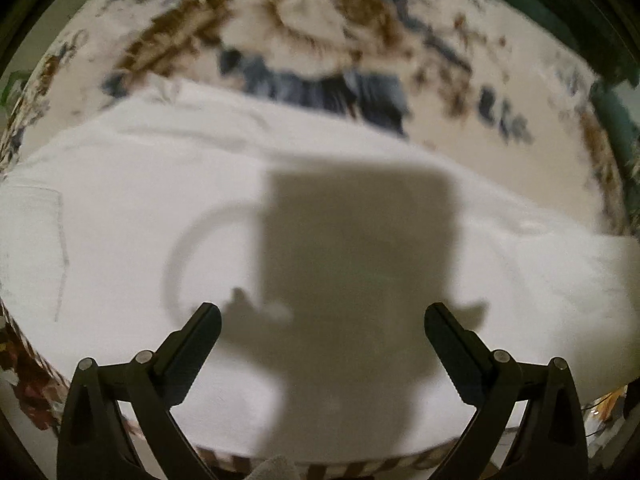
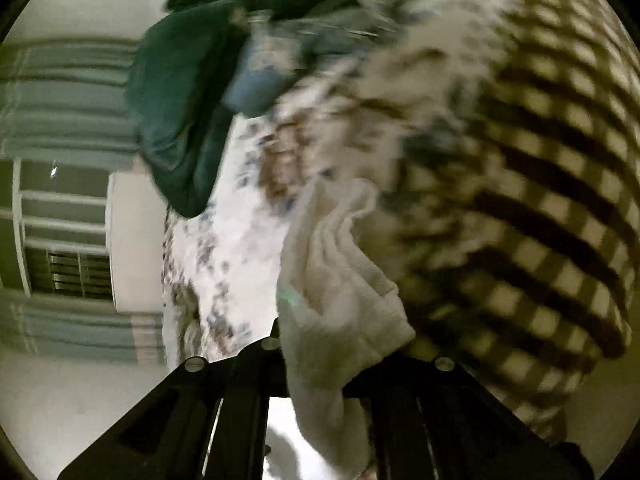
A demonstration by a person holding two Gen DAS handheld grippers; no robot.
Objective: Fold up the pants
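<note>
The white pants lie spread across a floral bedspread in the left wrist view. My left gripper hovers just above them, open and empty, and casts its shadow on the cloth. In the right wrist view my right gripper is shut on a bunched fold of the white pants, held up off the bed. The cloth hides its fingertips.
A dark green garment and a blue one lie at the far edge of the bed. A brown and cream checked blanket lies to the right. Curtains and a window are to the left.
</note>
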